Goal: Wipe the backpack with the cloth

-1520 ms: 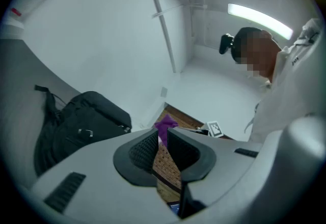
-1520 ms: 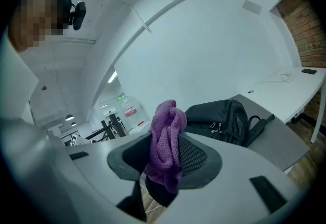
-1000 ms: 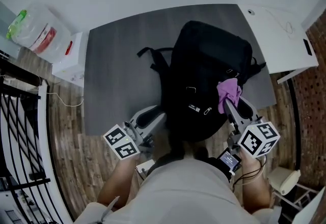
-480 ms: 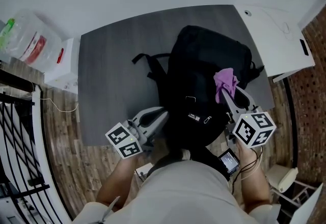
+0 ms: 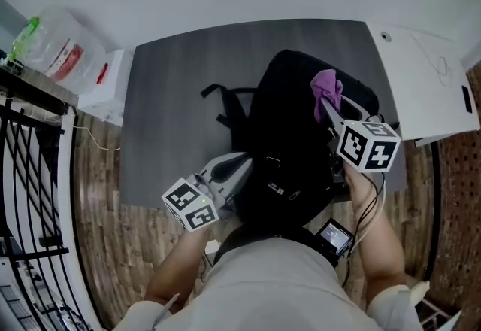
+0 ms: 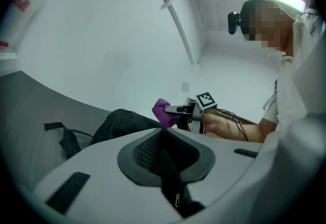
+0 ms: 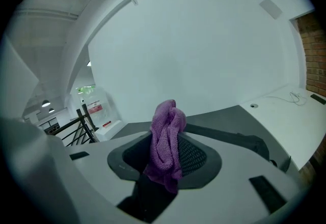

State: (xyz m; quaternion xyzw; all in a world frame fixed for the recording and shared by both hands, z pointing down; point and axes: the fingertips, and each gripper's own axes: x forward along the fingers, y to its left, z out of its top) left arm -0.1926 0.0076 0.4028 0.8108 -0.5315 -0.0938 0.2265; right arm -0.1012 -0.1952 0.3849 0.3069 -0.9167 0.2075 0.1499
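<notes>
A black backpack (image 5: 297,134) lies on the grey table (image 5: 173,96), one strap (image 5: 225,100) trailing to its left. My right gripper (image 5: 332,105) is shut on a bunched purple cloth (image 5: 325,87), which rests on the far upper right part of the pack. In the right gripper view the cloth (image 7: 165,141) stands up between the jaws. My left gripper (image 5: 242,165) sits at the pack's near left edge. Its jaws have just been closing, and a black strip of the pack with a zipper pull (image 6: 177,200) is pinched between them. The left gripper view also shows the backpack (image 6: 119,122) and the cloth (image 6: 162,111).
A white desk (image 5: 428,81) adjoins the table on the right. A clear plastic bag (image 5: 52,44) and a white box (image 5: 105,85) lie at the left, beside a black railing (image 5: 30,194). A small device (image 5: 334,233) hangs on the person's right forearm.
The right gripper has carried the cloth across the backpack, away from the person. The left gripper has moved in against the pack's near left edge and its jaws have closed on it.
</notes>
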